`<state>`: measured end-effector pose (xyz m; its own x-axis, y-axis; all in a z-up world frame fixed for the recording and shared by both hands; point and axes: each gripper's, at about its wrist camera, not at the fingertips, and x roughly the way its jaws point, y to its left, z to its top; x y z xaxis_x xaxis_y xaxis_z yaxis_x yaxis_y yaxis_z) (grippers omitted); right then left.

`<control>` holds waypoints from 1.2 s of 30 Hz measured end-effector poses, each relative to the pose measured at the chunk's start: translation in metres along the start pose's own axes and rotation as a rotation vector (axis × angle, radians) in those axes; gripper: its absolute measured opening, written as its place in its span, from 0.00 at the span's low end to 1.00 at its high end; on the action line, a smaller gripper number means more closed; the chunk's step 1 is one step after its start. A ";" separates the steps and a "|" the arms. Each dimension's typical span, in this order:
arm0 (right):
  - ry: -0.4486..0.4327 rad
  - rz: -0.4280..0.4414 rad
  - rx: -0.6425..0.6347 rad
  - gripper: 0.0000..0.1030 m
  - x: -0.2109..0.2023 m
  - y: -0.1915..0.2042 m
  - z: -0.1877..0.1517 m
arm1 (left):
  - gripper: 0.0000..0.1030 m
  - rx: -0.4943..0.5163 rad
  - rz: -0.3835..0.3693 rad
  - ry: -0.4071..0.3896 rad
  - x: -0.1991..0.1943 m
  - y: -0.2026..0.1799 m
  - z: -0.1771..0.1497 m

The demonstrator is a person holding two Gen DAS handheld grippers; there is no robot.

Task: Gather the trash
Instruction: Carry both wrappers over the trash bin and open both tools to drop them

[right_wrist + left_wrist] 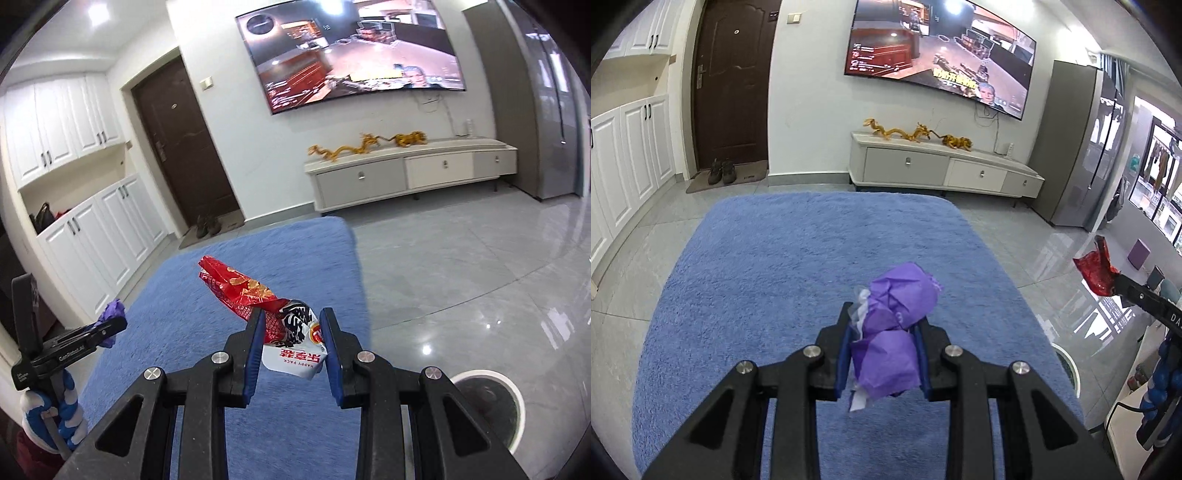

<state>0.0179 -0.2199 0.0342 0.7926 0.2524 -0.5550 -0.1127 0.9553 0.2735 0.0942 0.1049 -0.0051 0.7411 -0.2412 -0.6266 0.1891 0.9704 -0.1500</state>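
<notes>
Carrying trash | left gripper (882, 328) clenches purple paper wad (899, 299) over blue rug (775, 277) | right gripper (291, 334) grips red snack wrapper (251, 295) | next: bin (487, 408) at 4 o'clock, likely release above it

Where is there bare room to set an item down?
The fluffy blue rug lies bare between the white TV cabinet and the crumpled purple paper. The grey tiled floor is bare beside the round white bin.

left wrist: faces TV (940, 48) | right wrist: likewise | shared: blue rug (775, 258)
</notes>
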 end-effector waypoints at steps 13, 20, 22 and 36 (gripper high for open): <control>-0.089 -0.188 0.129 0.28 -0.052 -0.093 -0.016 | 0.27 0.129 -0.116 0.048 0.021 -0.100 0.011; -0.069 -0.267 0.240 0.28 -0.060 -0.151 -0.042 | 0.27 0.258 -0.192 0.132 0.058 -0.187 0.003; -0.051 -0.283 0.278 0.28 -0.061 -0.168 -0.051 | 0.27 0.301 -0.214 0.162 0.070 -0.214 -0.002; 0.119 -0.382 0.419 0.29 -0.038 -0.252 -0.102 | 0.28 0.434 -0.342 0.346 0.158 -0.351 -0.041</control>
<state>-0.0452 -0.4541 -0.0940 0.6548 -0.0599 -0.7534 0.4344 0.8455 0.3104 0.1183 -0.2735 -0.0828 0.3560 -0.4492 -0.8194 0.6743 0.7306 -0.1076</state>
